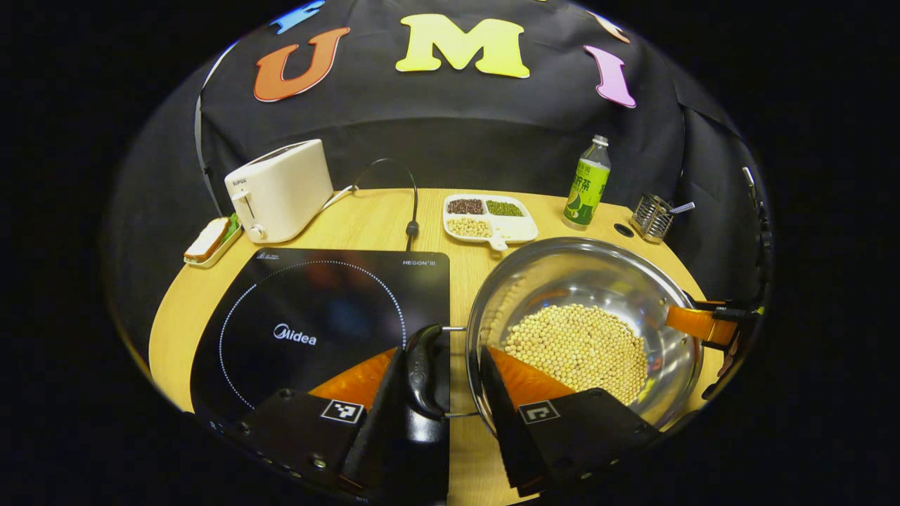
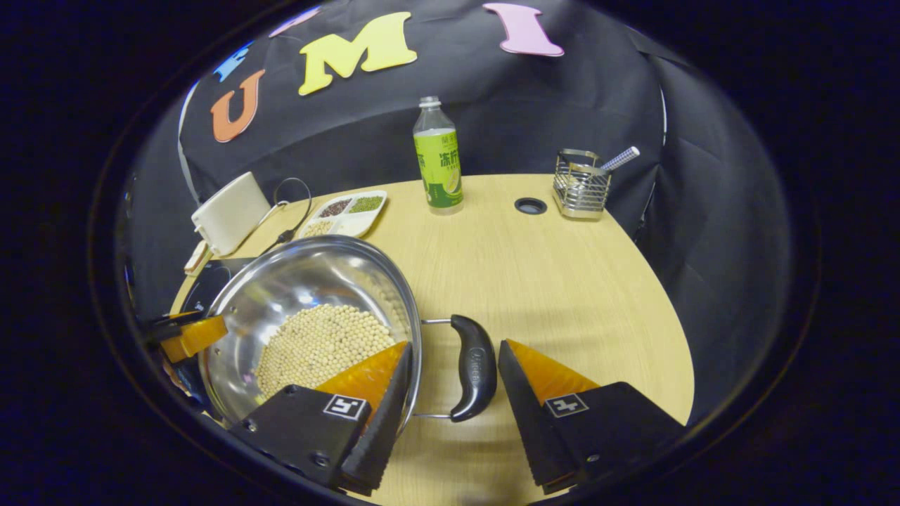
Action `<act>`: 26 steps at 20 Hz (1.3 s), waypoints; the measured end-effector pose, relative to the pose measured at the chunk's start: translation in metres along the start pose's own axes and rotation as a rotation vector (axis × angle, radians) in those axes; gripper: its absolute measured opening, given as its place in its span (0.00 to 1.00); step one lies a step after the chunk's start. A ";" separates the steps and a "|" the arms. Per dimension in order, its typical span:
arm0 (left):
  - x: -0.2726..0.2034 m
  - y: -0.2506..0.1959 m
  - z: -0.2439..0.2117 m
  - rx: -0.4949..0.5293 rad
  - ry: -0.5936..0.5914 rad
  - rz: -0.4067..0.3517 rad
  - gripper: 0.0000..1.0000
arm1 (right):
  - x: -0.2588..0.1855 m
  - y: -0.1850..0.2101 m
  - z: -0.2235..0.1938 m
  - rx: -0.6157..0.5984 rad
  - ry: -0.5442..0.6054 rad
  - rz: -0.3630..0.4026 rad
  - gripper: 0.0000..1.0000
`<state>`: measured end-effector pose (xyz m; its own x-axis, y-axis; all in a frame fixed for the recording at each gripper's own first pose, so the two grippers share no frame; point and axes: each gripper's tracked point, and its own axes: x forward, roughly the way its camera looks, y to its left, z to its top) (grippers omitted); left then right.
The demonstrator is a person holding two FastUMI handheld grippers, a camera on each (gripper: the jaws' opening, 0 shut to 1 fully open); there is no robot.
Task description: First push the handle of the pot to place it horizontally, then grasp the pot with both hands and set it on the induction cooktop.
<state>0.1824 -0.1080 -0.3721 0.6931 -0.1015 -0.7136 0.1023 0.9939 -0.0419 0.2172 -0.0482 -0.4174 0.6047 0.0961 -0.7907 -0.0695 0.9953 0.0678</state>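
Observation:
A steel pot point(image 1: 598, 270) holding pale beans point(image 1: 580, 344) stands on the wooden table, just right of the black induction cooktop point(image 1: 316, 316). My left gripper point(image 1: 441, 351) is open astride the pot's black left handle point(image 1: 422, 372); its right finger reaches over the rim into the pot. My right gripper point(image 2: 455, 346) is open too, straddling the black right handle point(image 2: 472, 369), its left finger over the rim above the beans point(image 2: 320, 344). Each gripper's orange finger shows at the far side of the pot in the other's view: right gripper point(image 1: 703, 323), left gripper point(image 2: 190, 336).
Along the back of the table stand a white toaster point(image 1: 278, 190), a divided tray of grains point(image 1: 490, 218), a green bottle point(image 2: 437, 158) and a wire utensil holder point(image 2: 580, 184). A small dish with a sandwich point(image 1: 209, 241) lies left of the cooktop. A cable point(image 1: 411, 211) runs behind it.

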 end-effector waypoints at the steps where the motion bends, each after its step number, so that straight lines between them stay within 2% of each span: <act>1: 0.004 0.000 0.000 0.000 0.000 -0.002 0.64 | 0.000 0.002 0.001 0.008 0.000 0.004 0.72; 3: 0.003 -0.001 0.000 -0.002 -0.002 -0.007 0.63 | 0.000 0.001 0.000 0.008 0.007 -0.005 0.67; 11: 0.001 -0.005 -0.003 -0.007 0.006 -0.015 0.57 | -0.012 -0.002 -0.008 0.050 0.028 -0.020 0.63; 19: -0.048 -0.023 0.008 0.015 -0.067 -0.059 0.57 | -0.075 -0.011 -0.005 0.053 -0.037 -0.050 0.61; 26: -0.100 -0.002 0.027 0.023 -0.159 -0.047 0.57 | -0.121 0.018 0.007 0.049 -0.092 -0.027 0.62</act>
<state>0.1323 -0.1011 -0.2814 0.7911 -0.1549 -0.5917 0.1519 0.9869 -0.0553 0.1479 -0.0416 -0.3164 0.6765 0.0676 -0.7333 -0.0144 0.9968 0.0787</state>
